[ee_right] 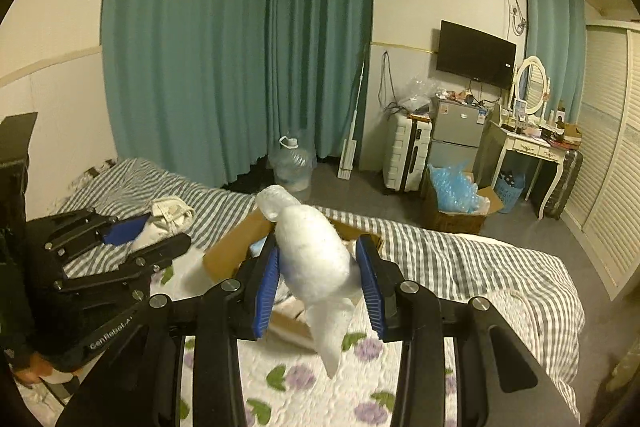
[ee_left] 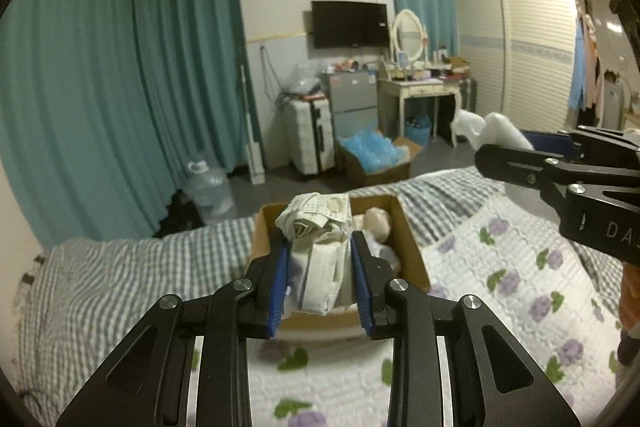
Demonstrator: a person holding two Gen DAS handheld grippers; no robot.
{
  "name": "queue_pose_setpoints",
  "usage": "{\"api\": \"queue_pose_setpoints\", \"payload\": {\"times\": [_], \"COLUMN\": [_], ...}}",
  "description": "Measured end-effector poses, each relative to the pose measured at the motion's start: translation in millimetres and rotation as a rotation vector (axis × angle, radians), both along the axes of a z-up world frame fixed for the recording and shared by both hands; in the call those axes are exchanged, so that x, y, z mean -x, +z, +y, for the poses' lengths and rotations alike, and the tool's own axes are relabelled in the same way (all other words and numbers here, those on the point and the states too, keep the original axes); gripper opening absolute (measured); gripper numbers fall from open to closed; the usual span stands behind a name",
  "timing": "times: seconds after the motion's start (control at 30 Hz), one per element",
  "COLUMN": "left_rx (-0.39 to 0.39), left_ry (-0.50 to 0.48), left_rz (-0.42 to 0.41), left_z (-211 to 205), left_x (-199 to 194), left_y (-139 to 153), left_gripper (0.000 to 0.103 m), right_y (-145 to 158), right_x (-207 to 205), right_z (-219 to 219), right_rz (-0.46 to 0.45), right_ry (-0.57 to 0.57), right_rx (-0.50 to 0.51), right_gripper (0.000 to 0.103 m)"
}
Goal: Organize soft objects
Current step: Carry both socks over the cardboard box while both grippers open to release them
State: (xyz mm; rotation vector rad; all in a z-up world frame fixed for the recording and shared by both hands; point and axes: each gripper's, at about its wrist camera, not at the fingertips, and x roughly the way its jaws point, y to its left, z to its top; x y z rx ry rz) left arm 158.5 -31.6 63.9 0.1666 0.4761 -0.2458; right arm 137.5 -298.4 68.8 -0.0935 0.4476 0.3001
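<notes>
Left wrist only: box (ee_left: 412,247) contents.

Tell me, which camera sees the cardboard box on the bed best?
The left wrist view. There the cardboard box sits in the middle, open, with soft things showing inside behind the cream cloth bundle in the left gripper. In the right wrist view, the white fluffy bag in the right gripper covers most of the box.

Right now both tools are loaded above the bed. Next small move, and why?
Probably lower the left tool toward the cardboard box. It grips a folded cloth bundle just above the open box, which already holds soft items; the right tool holds a white bag and can follow.
</notes>
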Motion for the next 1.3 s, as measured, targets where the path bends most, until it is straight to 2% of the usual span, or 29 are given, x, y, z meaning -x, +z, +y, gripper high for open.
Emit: {"api": "queue_pose_setpoints", "payload": {"times": [0.23,0.4,0.43,0.47,0.5,0.57,0.7,0.77,0.8,0.83,0.87,0.9,1.1,1.23,1.3], "left_rx": [-0.051,-0.079,-0.081,-0.074,-0.07,-0.059,-0.034,-0.027,-0.02,-0.014,-0.011,-0.012,-0.016,-0.008,0.005], "left_ry": [-0.034,-0.043,-0.046,-0.045,-0.035,-0.009,0.025,0.034,0.039,0.04,0.041,0.044,0.053,0.061,0.064], "left_rz": [0.02,0.084,0.089,0.093,0.094,0.091,0.057,0.065,0.067,0.07,0.071,0.067,0.041,-0.003,-0.045], "left_z": [-23,-32,-33,-33,-32,-29,-24,-20,-18,-17,-16,-15,-8,-6,-3], "left_x": [-63,-117,-123,-132,-136,-142,-153,-158,-159,-161,-161,-159,-141,-113,-88], "left_y": [-29,-60,-63,-69,-73,-82,-92,-95,-96,-96,-95,-94,-74,-43,-16], "left_gripper": [0.031,0.033,0.037,0.049,0.067,0.084,0.085,0.085,0.085,0.085,0.085,0.085,0.085,0.085,0.085], "right_y": [-29,-62,-68,-73,-80,-89,-102,-105,-106,-107,-107,-106,-88,-46,-21], "right_x": [-74,-126,-134,-141,-150,-163,-185,-194,-196,-199,-201,-199,-178,-138,-115], "right_z": [5,1,-1,-1,0,0,3,5,5,4,2,-1,-20,-26,-27], "right_rz": [0.052,0.099,0.108,0.113,0.117,0.129,0.145,0.15,0.152,0.158,0.158,0.145,0.141,0.089,0.048], "right_ry": [0.001,-0.014,-0.017,-0.017,-0.021,-0.023,-0.014,-0.011,-0.01,-0.009,-0.02,-0.048,-0.112,-0.141,-0.147], "right_rx": [-0.02,-0.038,-0.041,-0.04,-0.035,-0.027,-0.011,-0.013,-0.018,-0.026,-0.036,-0.045,-0.092,-0.083,-0.076], "right_gripper": [0.037,0.037,0.037,0.037,0.037,0.037,0.038,0.043,0.057,0.085,0.094,0.097,0.097,0.097,0.097]}}
